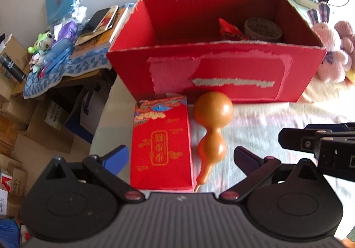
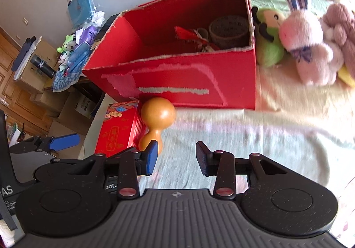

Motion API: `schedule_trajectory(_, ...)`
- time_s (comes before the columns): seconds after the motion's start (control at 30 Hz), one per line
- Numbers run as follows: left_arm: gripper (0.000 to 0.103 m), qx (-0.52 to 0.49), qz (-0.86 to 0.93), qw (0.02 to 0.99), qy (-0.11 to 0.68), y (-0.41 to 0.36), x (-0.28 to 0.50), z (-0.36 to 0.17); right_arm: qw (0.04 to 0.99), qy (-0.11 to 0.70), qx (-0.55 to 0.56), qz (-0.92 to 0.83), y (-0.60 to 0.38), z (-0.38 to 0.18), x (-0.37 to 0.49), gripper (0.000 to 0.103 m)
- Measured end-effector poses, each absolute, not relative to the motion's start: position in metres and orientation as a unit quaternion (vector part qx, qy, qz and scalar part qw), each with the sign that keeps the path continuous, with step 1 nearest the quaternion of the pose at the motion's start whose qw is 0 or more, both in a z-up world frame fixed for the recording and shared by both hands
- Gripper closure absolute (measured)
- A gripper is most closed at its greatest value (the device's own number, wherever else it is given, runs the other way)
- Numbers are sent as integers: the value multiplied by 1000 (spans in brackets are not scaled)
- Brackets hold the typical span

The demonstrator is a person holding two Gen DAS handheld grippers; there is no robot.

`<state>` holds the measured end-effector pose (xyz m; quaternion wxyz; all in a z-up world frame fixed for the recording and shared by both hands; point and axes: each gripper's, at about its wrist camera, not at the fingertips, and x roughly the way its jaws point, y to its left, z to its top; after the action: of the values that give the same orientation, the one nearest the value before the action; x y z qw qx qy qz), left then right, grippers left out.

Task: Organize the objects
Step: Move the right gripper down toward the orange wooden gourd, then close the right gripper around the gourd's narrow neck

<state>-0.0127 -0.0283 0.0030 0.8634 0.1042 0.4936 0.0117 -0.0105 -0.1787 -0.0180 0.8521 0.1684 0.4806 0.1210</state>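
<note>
The open red cardboard box (image 1: 213,75) holds a roll of brown tape (image 1: 263,28) and a crumpled red packet (image 1: 230,30). Just before it lie a flat red gift box (image 1: 160,148) and an orange wooden gourd (image 1: 212,128), touching. Left gripper (image 1: 180,157) and right gripper (image 2: 176,157) jaws both gape wide, empty.

Gift box (image 1: 160,143) left of gourd (image 1: 210,130), touching; both before open carton (image 1: 213,52). Tape roll (image 1: 263,29) inside carton; plush rabbit (image 1: 328,48) right.

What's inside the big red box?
Inside the big red box sit a roll of tape and a crinkly red packet. The front wall hides the rest of the floor.
</note>
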Motion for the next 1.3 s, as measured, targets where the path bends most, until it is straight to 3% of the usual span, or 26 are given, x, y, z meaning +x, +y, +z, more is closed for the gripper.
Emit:
schedule_trajectory(0.57,2,81,6,835,545,-16,-13,-24,844,467,230,127,-176,-55,-23,63)
schedule_trajectory(0.87,2,72,-25,848,525,-5,-10,-24,832,467,260,146,-184,-65,-12,63)
schedule_trajectory(1.3,17,55,-121,856,499,-1,-3,-22,813,466,285,201,-177,-82,19,64)
